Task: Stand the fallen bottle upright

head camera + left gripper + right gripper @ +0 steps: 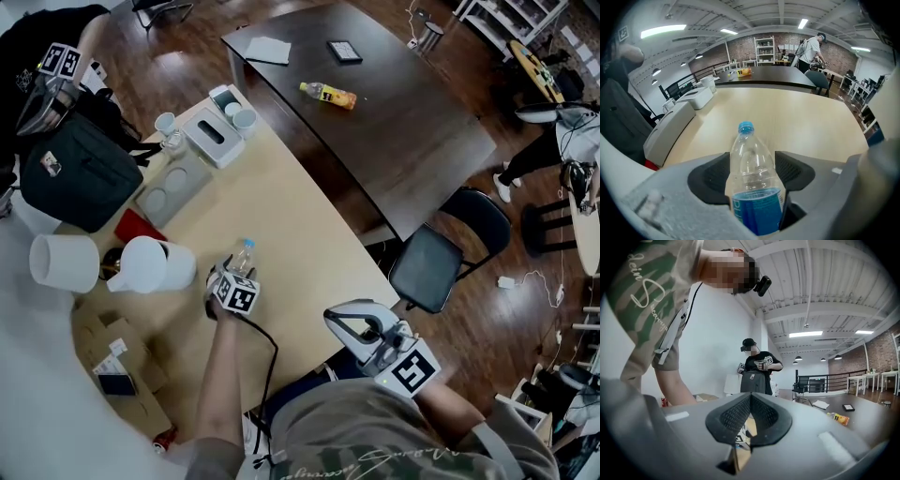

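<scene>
A clear plastic bottle (244, 255) with a blue cap and blue label stands upright on the light wooden table (281, 216). In the left gripper view the bottle (752, 178) fills the middle, its cap pointing up. My left gripper (232, 270) reaches down around its lower half. The two black pads sit close on either side without pressing in, so my left gripper (752, 171) is open. My right gripper (336, 321) hovers off the table's near edge over my lap. In its own view my right gripper (750, 397) is shut, pads meeting, with nothing between them.
Two white jugs (145, 264) (64, 262) stand left of the bottle. Behind them are a black bag (75, 169), a grey tray (173, 183) and a tissue box (214, 139). An orange bottle (328, 94) lies on the dark table (394, 141). A black chair (436, 262) is at the right.
</scene>
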`<action>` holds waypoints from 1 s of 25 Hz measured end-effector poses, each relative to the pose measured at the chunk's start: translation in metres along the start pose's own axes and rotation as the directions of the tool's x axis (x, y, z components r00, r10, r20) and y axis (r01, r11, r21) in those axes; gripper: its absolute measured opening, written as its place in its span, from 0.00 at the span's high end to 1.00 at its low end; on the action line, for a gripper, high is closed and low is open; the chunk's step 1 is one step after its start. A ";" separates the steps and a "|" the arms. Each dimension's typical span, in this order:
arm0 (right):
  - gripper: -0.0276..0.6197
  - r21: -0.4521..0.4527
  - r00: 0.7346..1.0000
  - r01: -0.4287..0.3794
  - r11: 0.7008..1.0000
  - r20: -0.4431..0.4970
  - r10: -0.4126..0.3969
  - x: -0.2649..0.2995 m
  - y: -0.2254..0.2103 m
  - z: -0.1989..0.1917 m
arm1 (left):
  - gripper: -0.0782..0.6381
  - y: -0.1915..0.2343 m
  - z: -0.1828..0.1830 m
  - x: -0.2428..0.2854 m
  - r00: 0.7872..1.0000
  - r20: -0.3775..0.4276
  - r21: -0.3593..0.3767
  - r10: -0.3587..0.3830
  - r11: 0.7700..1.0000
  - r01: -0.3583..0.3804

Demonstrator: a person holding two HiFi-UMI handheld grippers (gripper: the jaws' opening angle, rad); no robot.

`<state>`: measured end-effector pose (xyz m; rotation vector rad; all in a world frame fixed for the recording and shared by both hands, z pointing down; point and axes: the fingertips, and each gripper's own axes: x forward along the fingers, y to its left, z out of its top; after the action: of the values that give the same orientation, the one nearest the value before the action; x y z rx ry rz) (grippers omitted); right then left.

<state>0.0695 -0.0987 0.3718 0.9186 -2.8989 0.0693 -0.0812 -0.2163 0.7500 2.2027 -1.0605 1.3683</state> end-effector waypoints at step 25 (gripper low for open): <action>0.95 0.026 0.986 -0.154 0.988 -0.066 0.155 0.021 0.071 -0.019 | 0.43 -0.030 0.070 -0.091 0.780 0.624 -0.037 -0.036 0.996 0.076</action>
<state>0.0136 -0.0515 0.3918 0.6789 -2.9055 0.1398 -0.0392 -0.2017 0.6397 2.6884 -1.1978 0.5461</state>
